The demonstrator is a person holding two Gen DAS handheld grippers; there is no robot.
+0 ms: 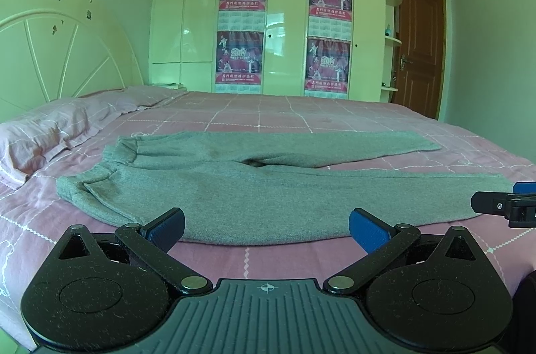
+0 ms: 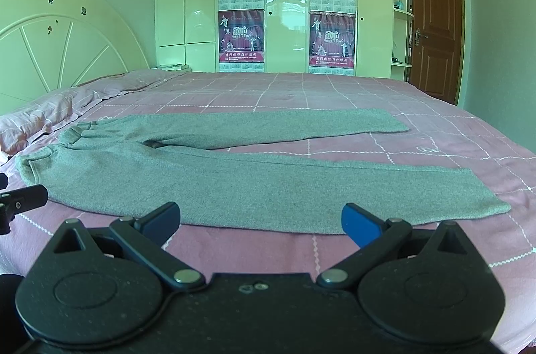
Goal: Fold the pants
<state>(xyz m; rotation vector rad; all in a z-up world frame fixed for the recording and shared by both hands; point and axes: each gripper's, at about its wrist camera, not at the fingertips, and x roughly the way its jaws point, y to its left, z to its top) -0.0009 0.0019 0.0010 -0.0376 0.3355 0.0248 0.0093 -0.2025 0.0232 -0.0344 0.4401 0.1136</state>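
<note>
Left wrist view: left tool (image 1: 266, 228) wide open, empty, low over near bed (image 1: 268, 263) edge. Grey pants (image 1: 234, 186) spread flat on pink checked sheet, waistband left toward pillow (image 1: 50, 129), legs running right. Near leg edge just beyond fingertips; likely lined up for near-edge pinch. Right tool (image 1: 502, 203) pokes in at right, beside cuff.

Right wrist view: right tool (image 2: 261, 221) wide open, empty. Pants (image 2: 251, 183) just ahead, cuff far right, legs apart in V. Nothing folded yet.
</note>
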